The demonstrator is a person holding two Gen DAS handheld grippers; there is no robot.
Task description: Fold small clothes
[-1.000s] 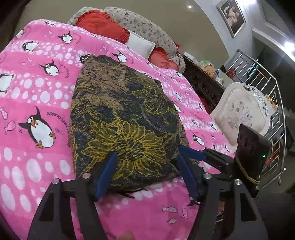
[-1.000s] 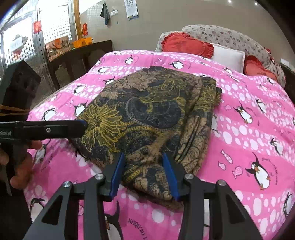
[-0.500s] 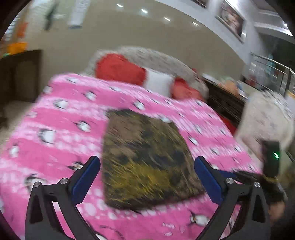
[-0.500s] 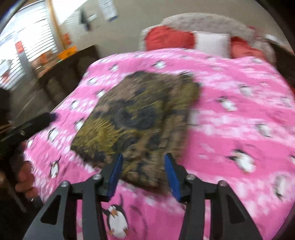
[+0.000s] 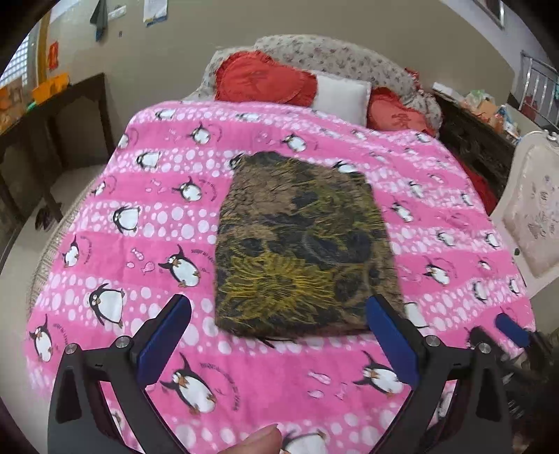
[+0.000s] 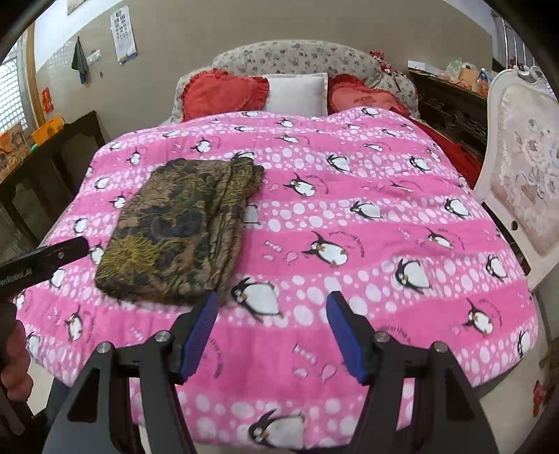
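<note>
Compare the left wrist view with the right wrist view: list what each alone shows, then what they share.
Left wrist only: the left gripper with its jaws open, and a thumb tip at the bottom edge.
Right wrist only: the right gripper with its jaws open, and the folded cloth's layered right edge.
Both: the folded cloth lying free on the pink penguin blanket, red pillows, white pillow.

Small curved lettering printed beside the penguins on the pink blanket (image 6: 367,244), too blurred to read. White lettering on the black arm of the left tongs (image 6: 42,260), cut off at the frame edge, illegible. Wall calendar (image 6: 123,33) print too small.
</note>
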